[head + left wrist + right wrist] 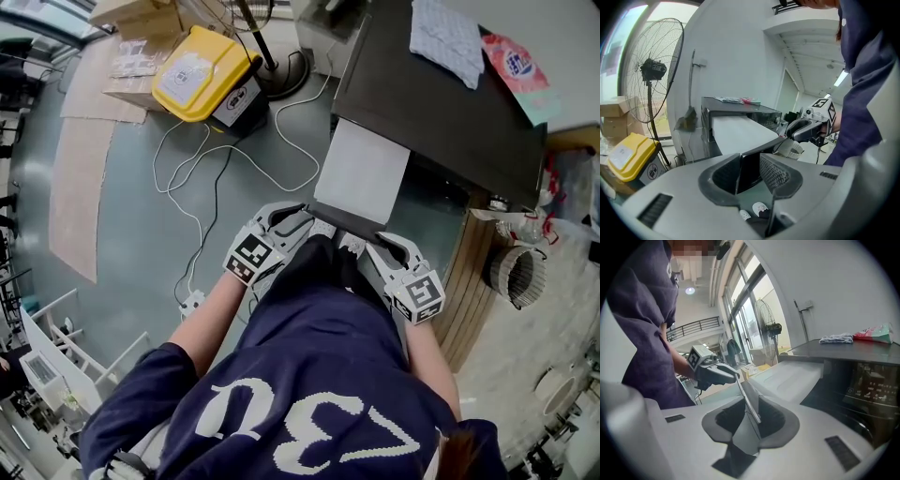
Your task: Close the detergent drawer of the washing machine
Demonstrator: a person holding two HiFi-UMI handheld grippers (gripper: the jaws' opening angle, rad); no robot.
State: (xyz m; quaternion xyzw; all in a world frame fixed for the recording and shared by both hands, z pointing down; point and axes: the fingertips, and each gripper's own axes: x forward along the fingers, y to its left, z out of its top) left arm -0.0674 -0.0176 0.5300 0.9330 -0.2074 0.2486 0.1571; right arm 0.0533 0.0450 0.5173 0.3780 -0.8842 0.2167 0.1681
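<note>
The dark, flat-topped washing machine [441, 112] fills the upper right of the head view. Its long white detergent drawer [361, 173] stands pulled out, reaching from the machine towards the middle of the frame. The drawer ends in a thin dark front panel [749, 171], just above the person's white shoes [323, 228].

Both claws meet that panel from opposite ends. The left gripper [298, 218], grey with a black-and-white marker cube, comes in from the left of centre. In the left gripper view its jaws are spread wide, with the panel's end standing slantwise between the ribbed pads [774, 172]. Whether the pads press on the panel cannot be told.

The right gripper [375, 242] comes in from the lower right. In the right gripper view the panel shows edge-on as a thin pale line between the jaws. These jaws are parted more narrowly, and a dark gap shows on the panel's left side.

A patterned white cloth [448, 37] and a pink packet [516, 66] lie on the machine's top, in the upper right corner. A yellow-lidded box [202, 75] sits on the grey floor [141, 225] at the upper left, with white cables [202, 159] looping below it. A woven basket [514, 277] stands at the right edge.
</note>
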